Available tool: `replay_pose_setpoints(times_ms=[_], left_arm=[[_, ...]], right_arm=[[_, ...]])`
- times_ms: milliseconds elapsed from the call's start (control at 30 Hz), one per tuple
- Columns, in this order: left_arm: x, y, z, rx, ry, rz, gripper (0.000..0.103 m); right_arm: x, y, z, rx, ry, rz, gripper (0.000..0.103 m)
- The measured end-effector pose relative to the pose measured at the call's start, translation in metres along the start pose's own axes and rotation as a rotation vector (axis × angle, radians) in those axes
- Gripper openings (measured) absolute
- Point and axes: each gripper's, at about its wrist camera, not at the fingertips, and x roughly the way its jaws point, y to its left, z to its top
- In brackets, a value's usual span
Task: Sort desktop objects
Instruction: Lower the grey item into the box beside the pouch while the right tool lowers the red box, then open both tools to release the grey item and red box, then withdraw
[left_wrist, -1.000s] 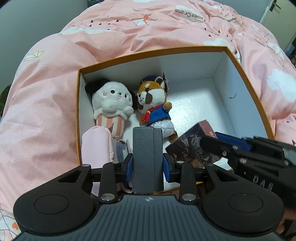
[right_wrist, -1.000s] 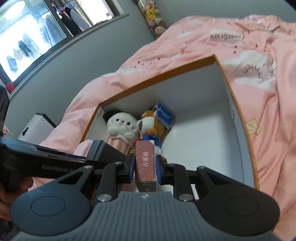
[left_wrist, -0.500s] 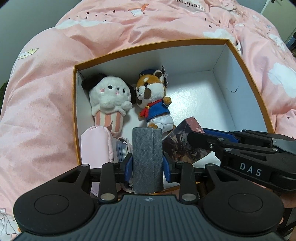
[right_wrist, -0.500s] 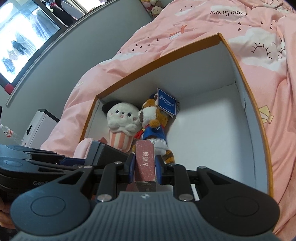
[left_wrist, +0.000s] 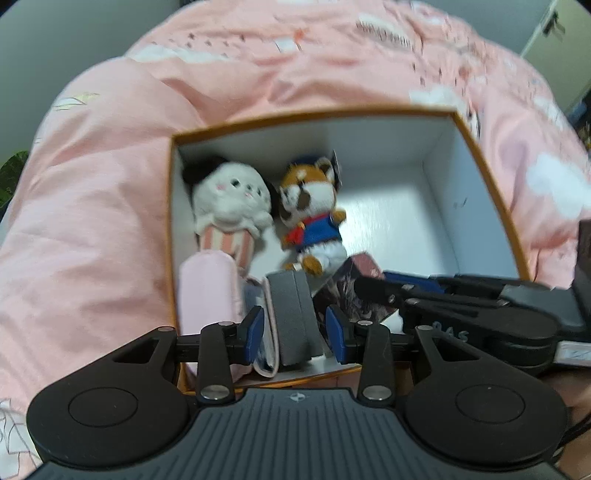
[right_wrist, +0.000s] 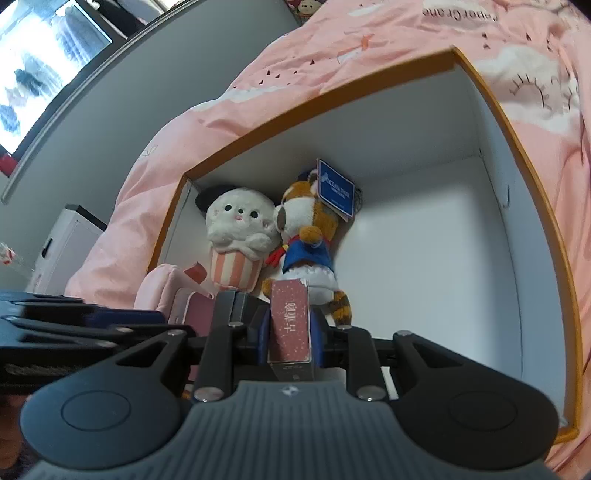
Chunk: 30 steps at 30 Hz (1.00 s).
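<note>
your left tongs (left_wrist: 294, 329) are opening off the grey case (left_wrist: 295, 314), now lodged low-centre in the box (left_wrist: 491, 206) beside both plush toys (left_wrist: 236, 218), while your right tongs (right_wrist: 290, 334) pinch the pink carton (right_wrist: 290, 325), not yet set down.

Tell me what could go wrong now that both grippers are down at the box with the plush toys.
1. The left gripper is opening around the grey case, which stands on end and could tip onto the pink pouch.
2. The right gripper, shut on the pink card box, sits close beside the left one; they might collide.
3. The card box could knock the fox plush when set down.
</note>
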Motion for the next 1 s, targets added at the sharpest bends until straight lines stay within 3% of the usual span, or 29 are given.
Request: replay_pose_setpoints(times_ms=[167,300,433,600,800,933,1000], left_arm=[[-0.02,0.021,-0.005,-0.08,-0.083,0.006,0.043],[-0.022,0.033,-0.009,-0.123,-0.103,0.005,0.043],[-0.019,0.038,-0.014,-0.143,-0.109,-0.013,0.043],[-0.016,0.041,-0.02,-0.162,-0.119,-0.022,0.044],[-0.019,0.028,-0.028,-0.117,-0.187,-0.027,0.049],[-0.024,0.008,-0.035,-0.034,-0.236,0.01,0.049],[-0.028,-0.001,-0.04,-0.014,-0.276,0.028,0.049]], right_arm=[[0.003,0.011,0.001,-0.015,0.012,0.013,0.026],[0.008,0.009,0.0,0.05,0.072,0.102,0.019],[0.013,0.015,0.0,0.034,0.076,0.08,0.021],[0.02,0.009,-0.002,0.062,0.105,0.103,0.032],[0.018,0.013,-0.005,0.027,0.064,0.1,0.032],[0.006,0.017,-0.013,-0.032,-0.032,0.058,0.033],[-0.003,0.018,-0.016,-0.036,-0.085,0.05,0.04]])
